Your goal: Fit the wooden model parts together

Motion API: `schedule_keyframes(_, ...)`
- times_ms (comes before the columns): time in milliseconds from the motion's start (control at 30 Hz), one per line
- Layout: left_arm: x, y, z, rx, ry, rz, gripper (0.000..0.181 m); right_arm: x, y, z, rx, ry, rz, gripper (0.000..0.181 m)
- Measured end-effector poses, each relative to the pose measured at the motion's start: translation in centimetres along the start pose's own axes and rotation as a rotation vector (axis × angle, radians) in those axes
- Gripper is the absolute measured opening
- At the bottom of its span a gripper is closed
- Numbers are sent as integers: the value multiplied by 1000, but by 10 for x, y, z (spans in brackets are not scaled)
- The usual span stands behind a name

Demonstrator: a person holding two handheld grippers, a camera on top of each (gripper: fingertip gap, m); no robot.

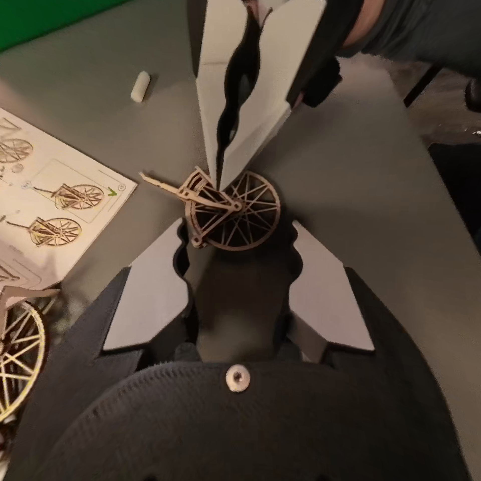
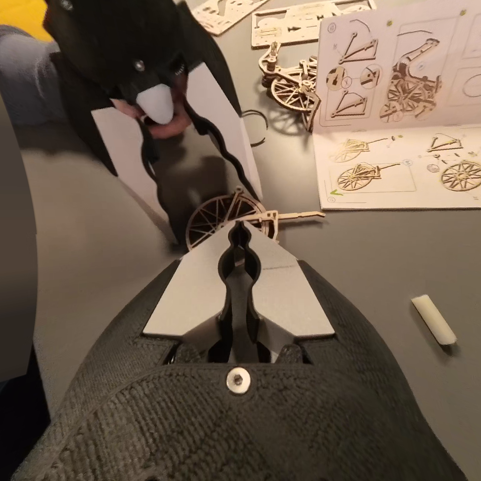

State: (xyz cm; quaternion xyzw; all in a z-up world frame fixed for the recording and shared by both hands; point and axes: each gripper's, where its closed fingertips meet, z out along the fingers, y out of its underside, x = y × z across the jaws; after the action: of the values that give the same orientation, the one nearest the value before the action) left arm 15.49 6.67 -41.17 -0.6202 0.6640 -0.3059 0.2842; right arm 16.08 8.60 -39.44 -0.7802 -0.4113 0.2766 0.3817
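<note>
A wooden spoked wheel (image 1: pixel 242 221) with a fork frame and a long shaft (image 1: pixel 158 182) lies on the grey table. My left gripper (image 1: pixel 238 223) straddles the wheel from above, its black pads against the rim on both sides. My right gripper (image 2: pixel 240 225) is shut, its tips pinched on the thin curved frame piece by the wheel's rim (image 2: pixel 208 221). In the left wrist view it comes in from the top (image 1: pixel 218 179). The shaft (image 2: pixel 299 215) sticks out to the right in the right wrist view. The left gripper (image 2: pixel 218 221) shows there too, with a hand behind it.
An open instruction booklet (image 2: pixel 390 169) lies beside the work; it also shows in the left wrist view (image 1: pixel 52 195). A partly built wooden model (image 2: pixel 291 86), part sheets (image 2: pixel 286 28), a thin dark ring (image 2: pixel 264 122) and a white stick (image 2: pixel 433 322) lie around. The table edge (image 1: pixel 416 117) runs on the right. Only a small space, under 4 cm, lies between the two pairs of fingers.
</note>
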Motion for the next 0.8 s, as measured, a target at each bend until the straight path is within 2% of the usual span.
schedule_keyframes(67, -4, 1, -1, 0, 5, -26, 68, -2, -3, 0, 16, -27, -10, 0)
schedule_keyframes(633, -5, 1, -1, 0, 10, -26, 67, -7, 6, 6, -60, -53, -59, 0)
schedule_keyframes(800, -5, 1, -1, 0, 11, -28, 67, -8, 7, 6, -136, -34, -87, 0)
